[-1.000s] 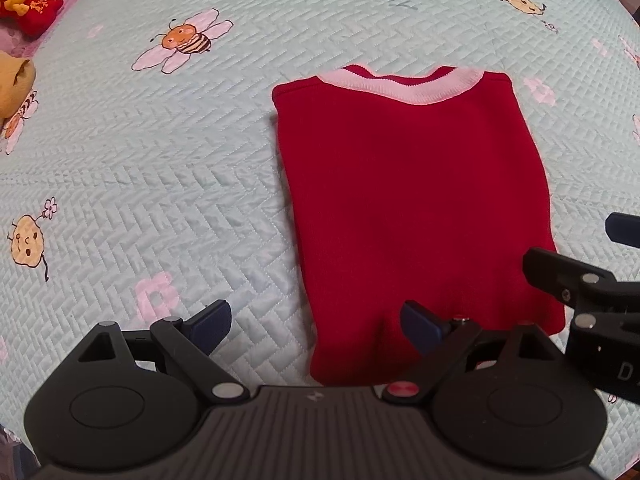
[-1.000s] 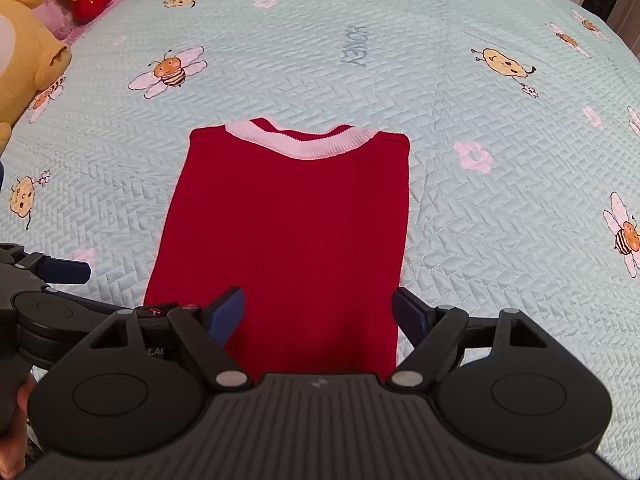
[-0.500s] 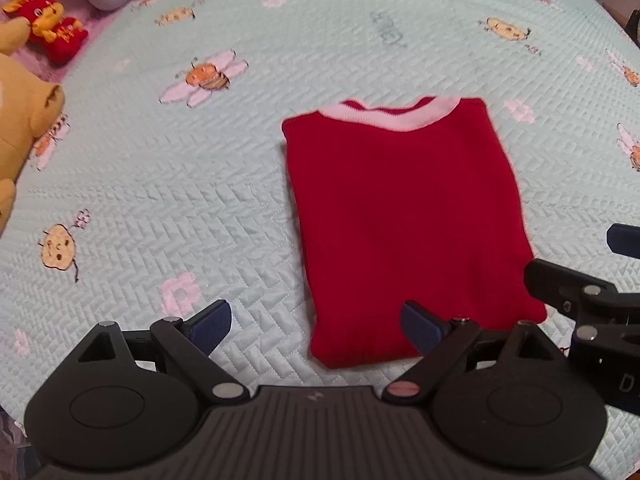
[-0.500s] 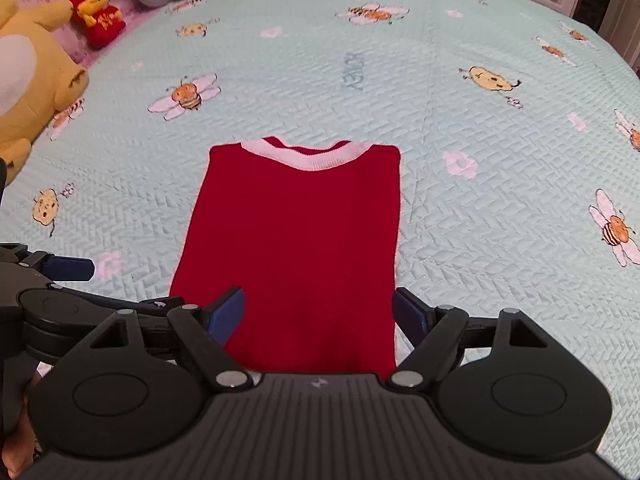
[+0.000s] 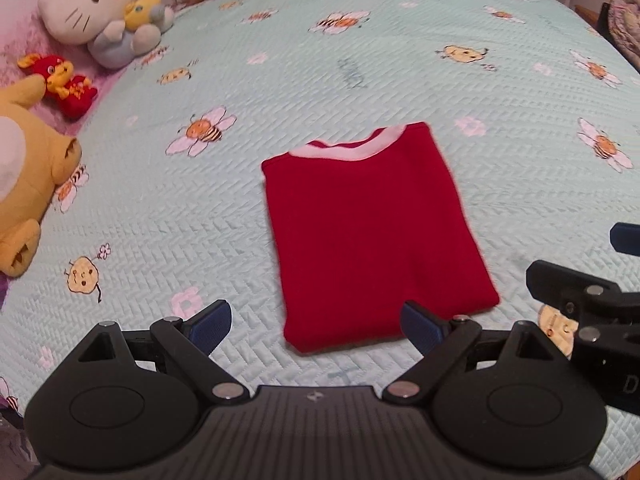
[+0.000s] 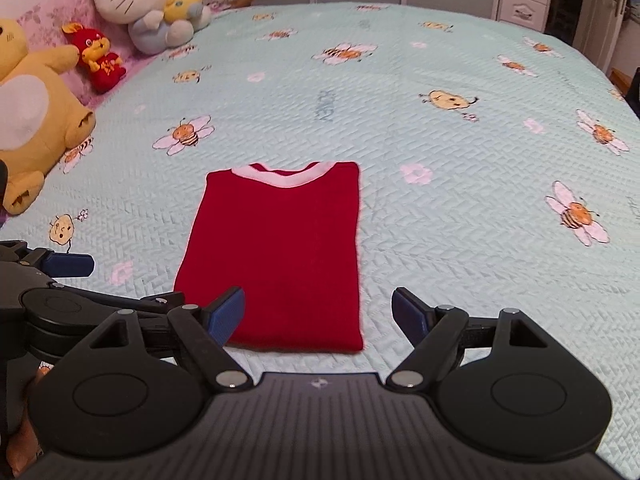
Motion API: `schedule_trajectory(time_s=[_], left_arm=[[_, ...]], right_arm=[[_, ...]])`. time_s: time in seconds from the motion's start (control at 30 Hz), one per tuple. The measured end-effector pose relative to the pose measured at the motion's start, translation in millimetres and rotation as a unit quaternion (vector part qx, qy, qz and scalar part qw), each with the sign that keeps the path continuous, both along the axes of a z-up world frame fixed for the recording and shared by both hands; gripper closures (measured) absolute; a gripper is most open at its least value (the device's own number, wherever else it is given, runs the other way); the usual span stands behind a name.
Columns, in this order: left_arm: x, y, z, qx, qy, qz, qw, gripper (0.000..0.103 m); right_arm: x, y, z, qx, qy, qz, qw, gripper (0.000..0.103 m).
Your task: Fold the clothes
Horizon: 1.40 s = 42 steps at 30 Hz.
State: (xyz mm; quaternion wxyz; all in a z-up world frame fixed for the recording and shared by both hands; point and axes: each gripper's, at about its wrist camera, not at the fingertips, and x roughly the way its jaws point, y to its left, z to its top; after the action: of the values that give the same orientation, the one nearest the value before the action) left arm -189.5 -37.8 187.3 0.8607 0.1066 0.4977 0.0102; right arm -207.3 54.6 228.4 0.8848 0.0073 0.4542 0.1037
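Top (image 5: 372, 236) lay as neat rectangle, collar at 12, sleeves tucked. Left gripper (image 5: 316, 322) and right gripper (image 6: 318, 314) gaped wide at 6, holding nothing, prob clear so fold stayed flat.

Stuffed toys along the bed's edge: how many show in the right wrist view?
3. A white cat plush at far left, a small red plush in front of it, and a big yellow plush nearest, cut off by the frame. Others may lie out of view.

Letter "D" on right gripper (image 5: 592, 312) body; other lettering illegible.
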Motion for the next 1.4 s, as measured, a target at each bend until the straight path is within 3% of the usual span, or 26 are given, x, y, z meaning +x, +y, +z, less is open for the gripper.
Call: schedule_trajectory(time_s=[0.37, 0.77, 1.0, 1.17, 1.4], left_arm=[[-32.1, -30.4, 19.7, 0.01, -0.042, -0.022, 0.9988, 0.009], [-52.2, -78.4, 34.2, 0.021, -0.083, -0.061, 0.9945, 0.009], [-61.2, -112.2, 34.4, 0.028, -0.108, -0.092, 0.9895, 0.009], [-48.2, -148.2, 8.0, 0.017, -0.111, -0.122, 0.9861, 0.008], [-1.0, -213.7, -76.4, -0.046, -0.083, -0.143, 0.9852, 0.008]], right_arm=[[-44.0, -33.5, 22.1, -0.002, -0.063, -0.016, 0.998, 0.023], [-82.0, -78.3, 28.3, 0.04, -0.095, -0.051, 0.993, 0.023], [-107.6, -104.3, 31.8, 0.046, -0.141, -0.072, 0.986, 0.023], [-109.3, -134.0, 15.0, 0.025, -0.144, -0.112, 0.983, 0.023], [-84.4, -211.0, -55.6, 0.019, -0.094, -0.228, 0.969, 0.023]])
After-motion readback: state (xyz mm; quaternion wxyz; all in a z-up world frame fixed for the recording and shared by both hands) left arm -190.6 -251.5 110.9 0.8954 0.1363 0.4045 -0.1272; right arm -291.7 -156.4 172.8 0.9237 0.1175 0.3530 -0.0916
